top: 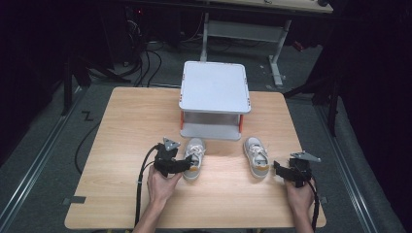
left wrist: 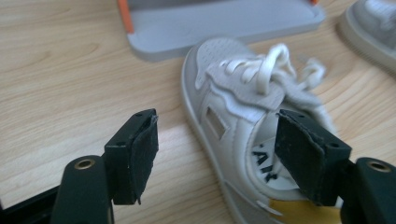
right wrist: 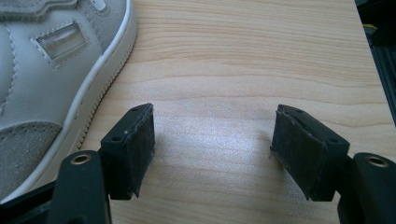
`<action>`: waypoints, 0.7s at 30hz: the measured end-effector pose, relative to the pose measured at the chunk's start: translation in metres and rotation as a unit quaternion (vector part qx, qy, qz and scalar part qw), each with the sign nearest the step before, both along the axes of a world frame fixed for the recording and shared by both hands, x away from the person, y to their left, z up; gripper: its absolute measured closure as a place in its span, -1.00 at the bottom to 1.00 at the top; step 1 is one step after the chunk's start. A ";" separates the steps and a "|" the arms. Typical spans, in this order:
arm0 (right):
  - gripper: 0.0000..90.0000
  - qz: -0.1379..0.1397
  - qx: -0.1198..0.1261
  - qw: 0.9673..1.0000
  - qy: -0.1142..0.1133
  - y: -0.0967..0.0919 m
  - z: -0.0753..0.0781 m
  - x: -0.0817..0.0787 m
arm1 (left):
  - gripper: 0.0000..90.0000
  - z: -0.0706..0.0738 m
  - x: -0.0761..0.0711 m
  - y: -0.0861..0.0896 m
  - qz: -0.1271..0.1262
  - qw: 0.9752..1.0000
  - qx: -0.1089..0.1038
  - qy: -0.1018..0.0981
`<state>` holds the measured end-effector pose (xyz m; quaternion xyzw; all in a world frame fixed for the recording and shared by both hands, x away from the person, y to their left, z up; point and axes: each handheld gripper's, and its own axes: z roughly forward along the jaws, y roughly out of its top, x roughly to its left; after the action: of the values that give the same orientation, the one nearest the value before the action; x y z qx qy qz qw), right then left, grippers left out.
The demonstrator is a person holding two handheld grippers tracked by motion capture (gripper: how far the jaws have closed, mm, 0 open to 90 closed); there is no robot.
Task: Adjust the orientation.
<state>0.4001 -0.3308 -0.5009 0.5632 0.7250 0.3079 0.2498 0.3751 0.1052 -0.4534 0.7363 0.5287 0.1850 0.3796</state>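
Shoes are what I have before me: two small white sneakers on the wooden table [top: 126,126]. The table is the largest thing. At its 12 o'clock side stands a grey two-level stand [top: 214,87] with orange posts, its lower shelf near the toes of both shoes. The left shoe [top: 195,158] lies at about 6 o'clock from the stand's left corner, toe toward the stand, laces loose. The right shoe [top: 256,156] lies well apart at 3 o'clock from it. My left gripper [left wrist: 215,144] is open wide around the heel side of the left shoe: one jaw over the table, the other at the shoe's opening. My right gripper [right wrist: 212,149] is also spread open over bare wood, the right shoe just beside it at 10 o'clock.
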 end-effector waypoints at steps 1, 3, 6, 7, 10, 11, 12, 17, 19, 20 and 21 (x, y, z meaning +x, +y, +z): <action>-0.33 0.000 0.000 1.000 0.000 0.000 0.000 0.000 | -0.39 0.002 0.000 0.000 -0.004 1.000 -0.004 -0.003; -0.33 0.000 0.000 1.000 0.000 0.000 0.000 0.000 | -0.41 0.005 0.001 0.001 -0.007 1.000 -0.012 -0.007; -0.33 0.001 -0.001 1.000 -0.001 0.000 0.000 0.000 | -0.44 0.007 0.000 0.004 -0.009 1.000 -0.023 -0.009; -0.33 0.001 -0.001 1.000 -0.001 0.000 0.000 0.000 | -0.45 0.007 -0.001 0.006 -0.009 1.000 -0.026 -0.010; -0.33 0.000 0.000 1.000 0.000 0.000 0.000 0.000 | -0.45 0.010 -0.003 0.011 -0.013 0.999 -0.037 -0.018; -0.33 0.000 0.000 1.000 0.000 0.000 0.000 0.000 | -0.45 0.012 -0.005 0.016 -0.015 0.999 -0.042 -0.026; -0.33 0.000 0.000 1.000 0.000 0.000 0.000 0.000 | -0.45 0.013 -0.006 0.019 -0.015 0.998 -0.044 -0.029; -0.33 0.001 -0.001 1.000 -0.001 0.000 0.000 0.000 | -0.45 0.014 -0.009 0.033 -0.009 0.998 -0.049 -0.042; -0.33 0.001 0.000 1.000 0.000 0.000 0.000 0.000 | -0.45 0.012 -0.012 0.046 0.001 0.998 -0.051 -0.047; -0.33 0.002 -0.001 1.000 0.000 0.000 0.000 0.000 | -0.45 0.012 -0.012 0.046 0.001 0.998 -0.051 -0.047; -0.33 0.002 -0.001 1.000 0.000 0.000 0.000 0.000 | -0.45 0.011 -0.013 0.050 0.005 0.997 -0.052 -0.049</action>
<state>0.4003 -0.3310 -0.5008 0.5617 0.7261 0.3078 0.2502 0.3621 0.1554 -0.4427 0.7029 0.5225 0.1950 0.4416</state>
